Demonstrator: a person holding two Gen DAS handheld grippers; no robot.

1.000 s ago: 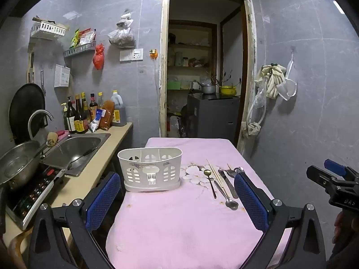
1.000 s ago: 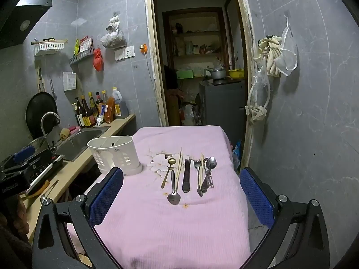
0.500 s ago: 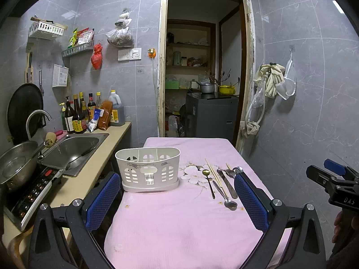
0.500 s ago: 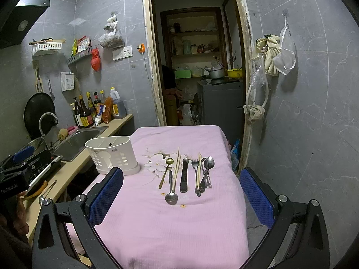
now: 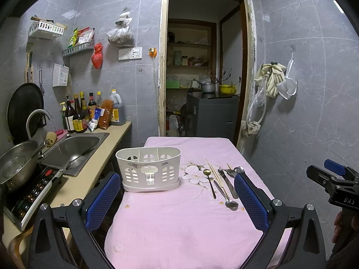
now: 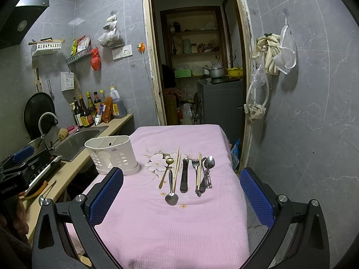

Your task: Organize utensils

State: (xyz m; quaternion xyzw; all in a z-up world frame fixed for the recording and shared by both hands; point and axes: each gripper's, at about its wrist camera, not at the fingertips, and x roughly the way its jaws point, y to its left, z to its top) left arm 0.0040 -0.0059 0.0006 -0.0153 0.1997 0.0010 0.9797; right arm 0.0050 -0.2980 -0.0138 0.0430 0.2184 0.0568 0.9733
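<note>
A white slotted utensil caddy [image 5: 149, 168] [image 6: 112, 158] stands empty on the left part of the pink tablecloth [image 5: 179, 224]. To its right lie several utensils in a row: a gold spoon [image 6: 166, 171], a steel spoon [image 6: 171, 196], chopsticks [image 6: 177, 165], a black-handled knife [image 6: 184, 178], a fork [image 6: 195, 168] and more cutlery [image 6: 207, 170]. My left gripper [image 5: 177, 199] hovers open above the near table, short of the caddy. Over the near part of the cloth my right gripper [image 6: 181, 198] is open too, a little short of the utensil row. Neither holds anything.
A counter on the left carries a sink [image 5: 74, 145], an induction hob [image 5: 29, 192] with a steel pot [image 5: 15, 163], and bottles [image 5: 78, 114]. An open doorway [image 5: 202, 78] lies beyond the table. Tiled wall runs along the right, with gloves and a bag hanging [image 5: 276, 80].
Both views have shifted slightly; the caddy and utensils sit a little lower and closer in the left view. Nothing on the table has moved.
</note>
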